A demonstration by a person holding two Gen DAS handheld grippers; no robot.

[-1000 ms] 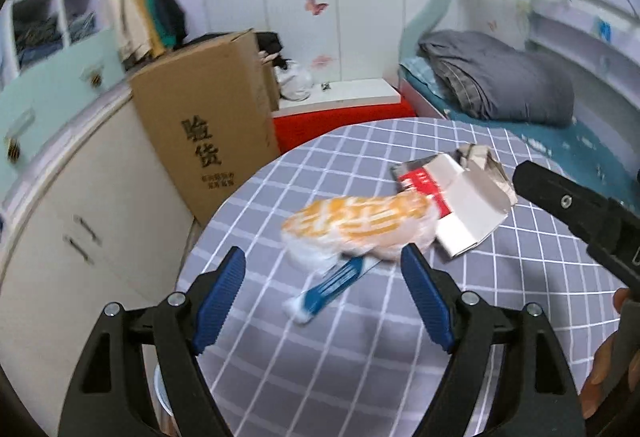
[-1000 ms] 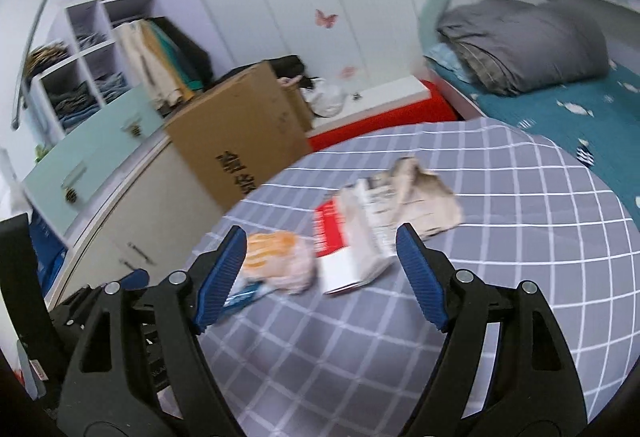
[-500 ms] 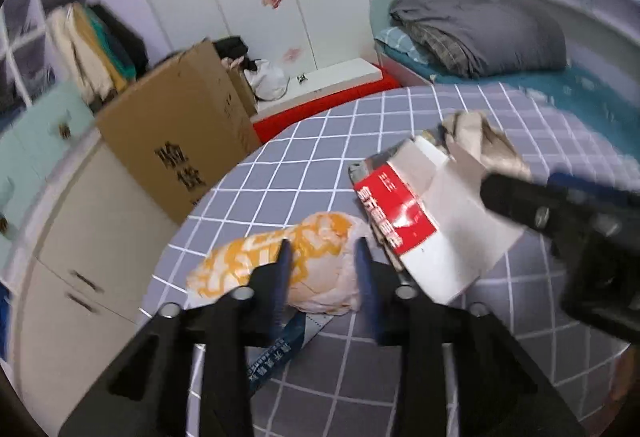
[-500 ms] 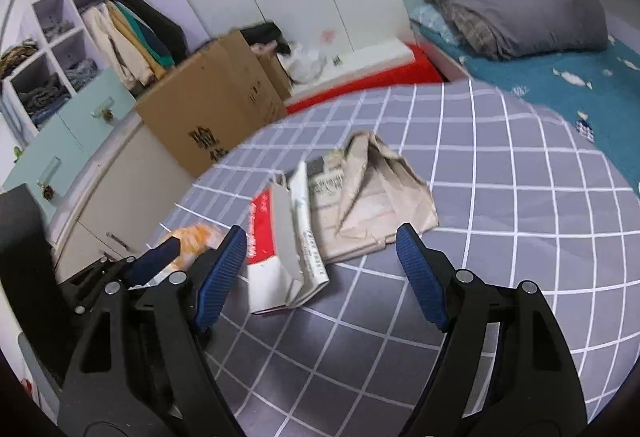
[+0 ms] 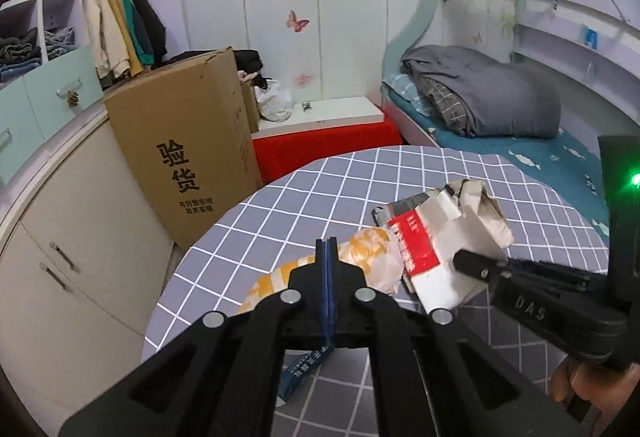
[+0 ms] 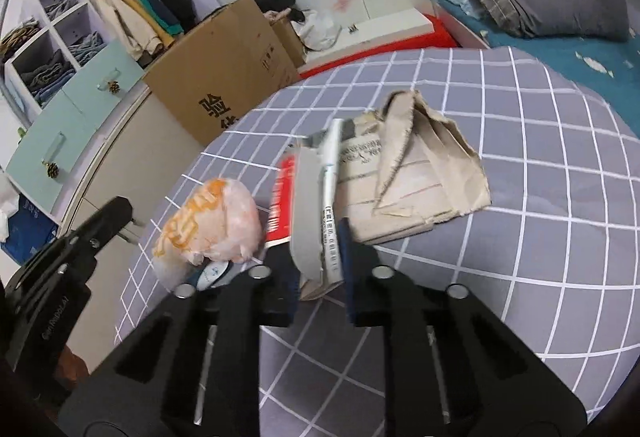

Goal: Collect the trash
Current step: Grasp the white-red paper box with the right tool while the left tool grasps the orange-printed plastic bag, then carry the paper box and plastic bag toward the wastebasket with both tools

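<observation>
An orange-and-white plastic bag [image 5: 368, 257] lies on the grey checked tablecloth [image 5: 304, 205]; it also shows in the right wrist view [image 6: 212, 225]. My left gripper [image 5: 327, 249] is shut on that bag's near edge, jaws pressed together. A blue wrapper [image 5: 304, 369] lies under it. A red-and-white carton [image 5: 424, 257] sits to the right, with crumpled brown paper [image 6: 420, 173] behind it. My right gripper [image 6: 320, 257] is shut on the carton's [image 6: 308, 197] grey flap.
A big cardboard box [image 5: 180, 157] stands beyond the table's far left edge, beside cream cabinets [image 5: 60, 257]. A bed with a grey quilt [image 5: 480, 97] lies at the far right. A red-and-white step [image 5: 328, 133] sits past the table.
Both grippers went from wide open to shut: the left closed on the orange bag, the right moved in and closed on the carton flap.
</observation>
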